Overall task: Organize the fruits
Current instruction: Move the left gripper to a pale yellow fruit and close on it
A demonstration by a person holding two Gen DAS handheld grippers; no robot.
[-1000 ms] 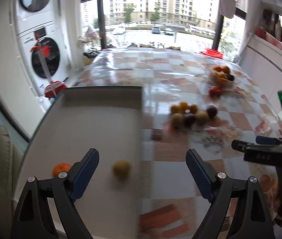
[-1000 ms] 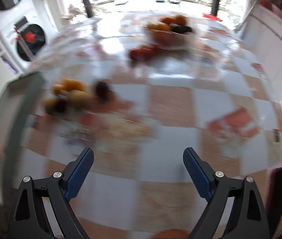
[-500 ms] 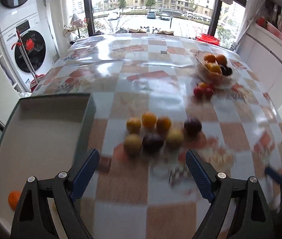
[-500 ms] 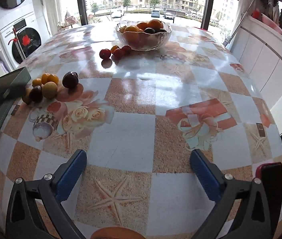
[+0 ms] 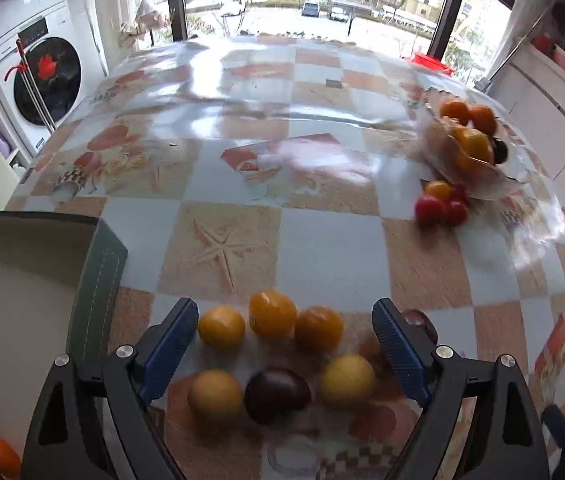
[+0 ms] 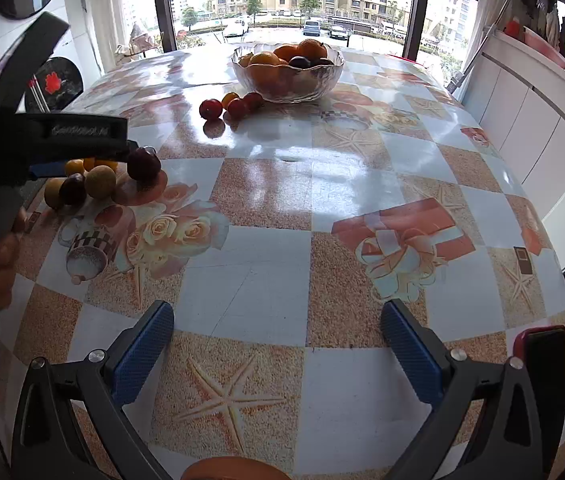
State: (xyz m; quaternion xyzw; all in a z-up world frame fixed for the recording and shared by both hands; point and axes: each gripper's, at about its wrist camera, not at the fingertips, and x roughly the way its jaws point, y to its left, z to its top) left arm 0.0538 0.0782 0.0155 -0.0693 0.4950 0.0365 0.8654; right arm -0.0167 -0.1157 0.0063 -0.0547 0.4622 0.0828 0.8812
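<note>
In the left wrist view the left gripper hangs with its jaws wide apart and nothing between the pads, over a tight cluster of loose fruit at the lower centre of the frame: a dark plum lies touching or nearly touching a yellow fruit on its left and another on its right. Closing here could catch two at once or nudge a neighbour so it rolls across the glossy tablecloth. The grey box at lower left holds one orange fruit; the picture is smeared, so gaps are probably narrower than I can judge. In the right wrist view the right gripper has just been opening, with only bare table between the jaws, and the glass bowl sits at upper centre.
</note>
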